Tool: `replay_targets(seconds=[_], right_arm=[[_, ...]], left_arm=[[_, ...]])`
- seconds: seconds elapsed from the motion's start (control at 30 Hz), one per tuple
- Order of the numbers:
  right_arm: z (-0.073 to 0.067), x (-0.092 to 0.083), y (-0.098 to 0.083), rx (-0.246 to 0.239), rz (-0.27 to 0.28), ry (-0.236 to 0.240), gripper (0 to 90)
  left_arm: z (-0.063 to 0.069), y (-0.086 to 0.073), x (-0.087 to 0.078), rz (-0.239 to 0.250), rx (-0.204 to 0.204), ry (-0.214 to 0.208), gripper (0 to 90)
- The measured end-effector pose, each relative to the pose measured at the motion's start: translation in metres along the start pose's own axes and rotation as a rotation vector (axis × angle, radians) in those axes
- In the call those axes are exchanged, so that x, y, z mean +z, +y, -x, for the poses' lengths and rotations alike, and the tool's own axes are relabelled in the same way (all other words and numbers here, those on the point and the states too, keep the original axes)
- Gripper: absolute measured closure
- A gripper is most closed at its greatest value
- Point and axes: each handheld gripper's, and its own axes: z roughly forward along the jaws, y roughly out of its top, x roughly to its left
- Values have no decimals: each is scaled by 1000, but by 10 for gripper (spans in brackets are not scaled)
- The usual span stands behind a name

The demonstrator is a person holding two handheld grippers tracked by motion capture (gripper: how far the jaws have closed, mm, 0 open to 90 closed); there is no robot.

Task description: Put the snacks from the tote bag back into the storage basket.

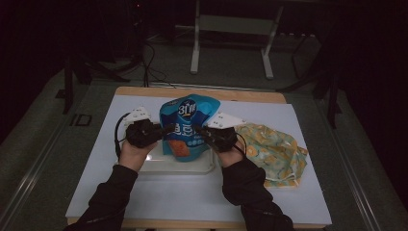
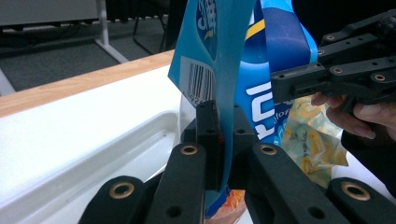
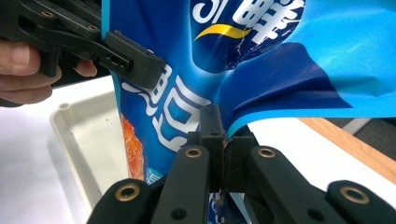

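Note:
A blue snack bag (image 1: 187,122) with white lettering hangs upright over a white tray (image 1: 159,166). My left gripper (image 1: 166,129) is shut on the bag's left edge and my right gripper (image 1: 197,130) is shut on its right edge. In the left gripper view the black jaws (image 2: 225,135) pinch the bag (image 2: 212,46) near its barcode, with the right gripper (image 2: 299,81) farther off. The right gripper view has its jaws (image 3: 223,140) pressed together on the bag's (image 3: 280,56) creased edge, and the left gripper (image 3: 135,60) clamps the opposite side.
A yellow-green floral cloth pouch (image 1: 274,151) lies on the white board right of the tray. The board (image 1: 96,159) rests on a wooden table whose far edge (image 1: 202,91) shows. Dark floor and a metal stand (image 1: 231,29) lie beyond.

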Motion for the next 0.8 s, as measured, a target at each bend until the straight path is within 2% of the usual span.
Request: replay_targets(seconds=[0.33, 0.5, 0.8], right_arm=[[1, 5, -13, 22, -8, 9, 891], [1, 8, -17, 17, -7, 10, 891], [1, 9, -26, 34, -12, 28, 891]], left_arm=[[-5, -14, 6, 12, -6, -19, 878], [-8, -20, 8, 27, -12, -30, 878], [-9, -28, 9, 25, -16, -45, 875]])
